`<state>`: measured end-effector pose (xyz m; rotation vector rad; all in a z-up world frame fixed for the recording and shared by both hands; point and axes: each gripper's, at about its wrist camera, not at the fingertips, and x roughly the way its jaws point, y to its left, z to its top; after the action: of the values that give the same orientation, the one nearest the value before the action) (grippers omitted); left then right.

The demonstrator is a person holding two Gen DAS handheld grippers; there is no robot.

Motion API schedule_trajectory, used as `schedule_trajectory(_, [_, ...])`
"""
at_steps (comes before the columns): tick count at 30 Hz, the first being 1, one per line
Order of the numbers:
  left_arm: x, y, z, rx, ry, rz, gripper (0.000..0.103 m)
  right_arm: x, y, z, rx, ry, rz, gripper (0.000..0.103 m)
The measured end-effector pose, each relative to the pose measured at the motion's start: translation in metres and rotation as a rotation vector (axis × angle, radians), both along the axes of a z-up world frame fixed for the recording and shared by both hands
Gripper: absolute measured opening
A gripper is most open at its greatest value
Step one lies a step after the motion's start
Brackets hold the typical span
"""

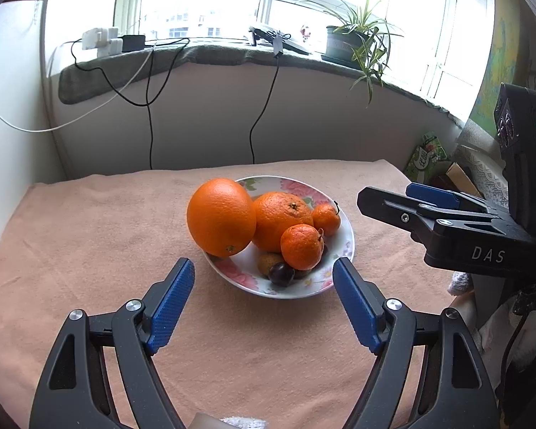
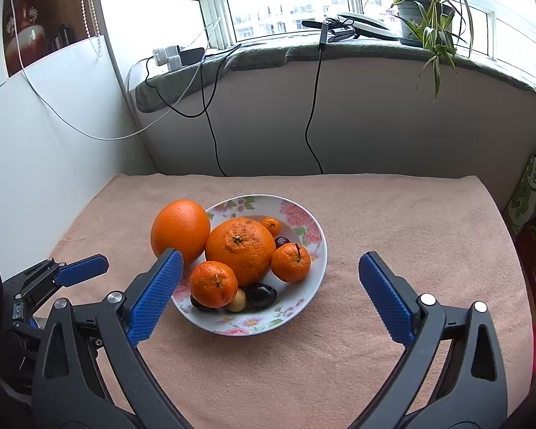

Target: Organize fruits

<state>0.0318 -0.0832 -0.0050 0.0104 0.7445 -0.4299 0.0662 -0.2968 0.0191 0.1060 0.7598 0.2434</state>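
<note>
A flowered plate [image 1: 303, 293] [image 2: 253, 329] sits mid-table on a pink towel [image 2: 393, 221]. A large orange [image 1: 221, 216] [image 2: 180, 230] rests at its left rim against a second orange [image 1: 280, 218] [image 2: 241, 250]. Mandarins [image 1: 301, 246] [image 2: 213, 284] [image 2: 290, 262], dark plums [image 1: 281, 273] [image 2: 261, 295] and a small pale fruit [image 2: 237, 302] fill the rest. My left gripper [image 1: 263, 262] stands open just short of the plate's near rim, holding nothing. My right gripper [image 2: 271, 254] is open wide in front of the plate, also holding nothing. Each gripper shows in the other's view, the right [image 1: 403, 207] and the left [image 2: 78, 271].
A wall with hanging cables [image 2: 314, 107] rises behind the table. The windowsill [image 1: 232, 53] above carries chargers and a potted plant [image 2: 425, 10]. A white panel [image 2: 35, 150] closes the left side. Packets and boxes [image 1: 428, 157] crowd the right edge.
</note>
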Motion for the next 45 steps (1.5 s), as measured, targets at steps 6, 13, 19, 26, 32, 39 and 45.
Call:
schedule_trajectory(6, [-0.009,0.007,0.003,0.014,-0.019,0.029,0.082,-0.02,0.006,0.006,-0.029,-0.036,-0.003,0.101])
schedule_trajectory(13, [-0.018,0.019,0.004,0.01,-0.019,0.059,0.082,-0.038,0.001,0.008,0.0,-0.052,-0.028,0.102])
schedule_trajectory(19, [-0.023,0.021,0.006,0.008,-0.025,0.062,0.082,-0.047,-0.001,0.005,0.009,-0.048,-0.038,0.102])
schedule_trajectory(26, [-0.026,0.02,0.007,0.008,-0.029,0.059,0.082,-0.051,0.0,0.003,0.013,-0.042,-0.039,0.102])
schedule_trajectory(32, [-0.027,0.019,0.007,0.009,-0.031,0.062,0.082,-0.052,0.002,0.004,0.012,-0.041,-0.039,0.102])
schedule_trajectory(39, [-0.026,0.02,0.007,0.008,-0.033,0.061,0.082,-0.05,0.003,0.003,0.018,-0.037,-0.033,0.102])
schedule_trajectory(45, [-0.026,0.02,0.007,0.008,-0.031,0.065,0.082,-0.05,0.003,0.002,0.023,-0.032,-0.03,0.102])
